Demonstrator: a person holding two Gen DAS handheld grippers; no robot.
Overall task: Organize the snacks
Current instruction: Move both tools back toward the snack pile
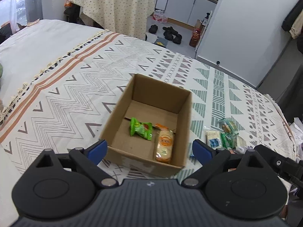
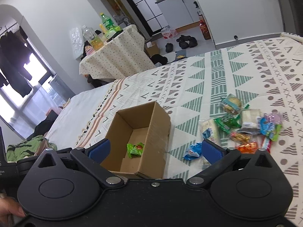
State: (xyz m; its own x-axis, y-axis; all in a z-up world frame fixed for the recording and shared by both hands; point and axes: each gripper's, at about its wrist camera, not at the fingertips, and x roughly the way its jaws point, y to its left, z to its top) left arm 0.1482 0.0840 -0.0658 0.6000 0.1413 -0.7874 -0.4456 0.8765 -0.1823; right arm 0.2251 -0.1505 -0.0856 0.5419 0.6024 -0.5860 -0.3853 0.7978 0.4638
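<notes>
Right gripper (image 2: 154,150) jaws spread wide, empty. Open cardboard box (image 2: 159,126) on patterned bedspread (image 2: 217,75) contains green packet (image 2: 134,149). Snack pile (image 2: 240,124) right of box.

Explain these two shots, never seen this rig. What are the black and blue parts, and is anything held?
No robot arm here: a person carries a hand-held gripper in each hand, each with a fisheye camera looking along its two blue-padded fingers. One view is from the left hand-held gripper, the other from the right hand-held gripper. Both are open and hold nothing. On the patterned bedspread stands an open cardboard box containing a green snack packet and an orange-labelled packet. A pile of loose snacks lies beside the box.
</notes>
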